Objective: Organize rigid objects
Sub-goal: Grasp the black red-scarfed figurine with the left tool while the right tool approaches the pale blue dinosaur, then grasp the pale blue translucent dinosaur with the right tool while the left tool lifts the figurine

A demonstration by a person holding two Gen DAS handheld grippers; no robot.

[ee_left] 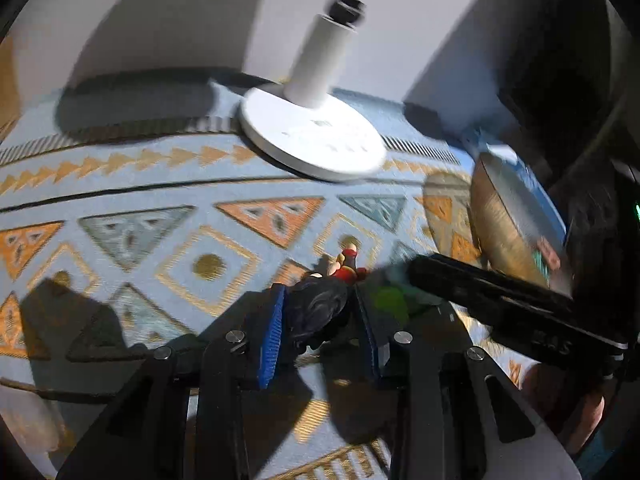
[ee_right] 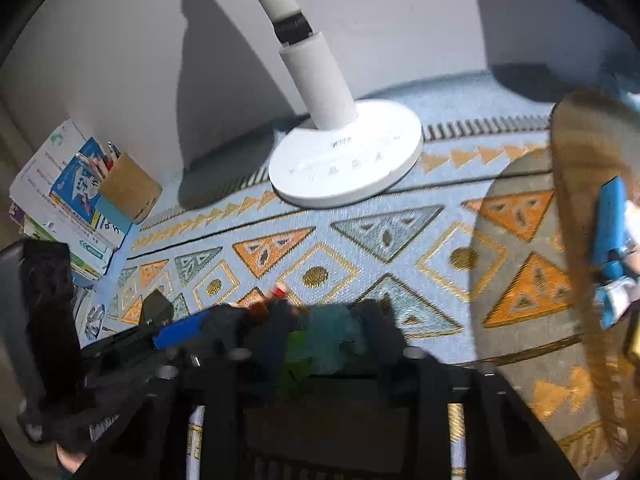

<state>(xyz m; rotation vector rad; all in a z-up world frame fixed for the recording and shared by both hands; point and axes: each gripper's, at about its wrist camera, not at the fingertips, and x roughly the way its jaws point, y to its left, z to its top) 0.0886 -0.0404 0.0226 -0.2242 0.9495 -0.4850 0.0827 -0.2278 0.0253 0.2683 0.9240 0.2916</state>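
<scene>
My left gripper (ee_left: 320,304) is shut on a dark toy figure (ee_left: 320,312) with a red and tan part (ee_left: 347,266) sticking out past the blue-padded fingertips. It holds the figure low over the patterned blue cloth (ee_left: 160,200). My right gripper (ee_right: 320,320) sits just right of it, its black finger (ee_left: 488,292) crossing the left wrist view. Between the right gripper's fingers a green and teal toy (ee_right: 320,344) shows, blurred. The left gripper's blue pad (ee_right: 180,332) and the figure's red tip (ee_right: 279,291) show in the right wrist view.
A white desk lamp base (ee_left: 312,140) (ee_right: 348,160) stands at the back by the wall. A wooden bowl (ee_left: 508,220) (ee_right: 588,240) holding a blue toy (ee_right: 612,248) is at the right. A stack of books (ee_right: 68,200) and a brown pen holder (ee_right: 130,188) are at the left.
</scene>
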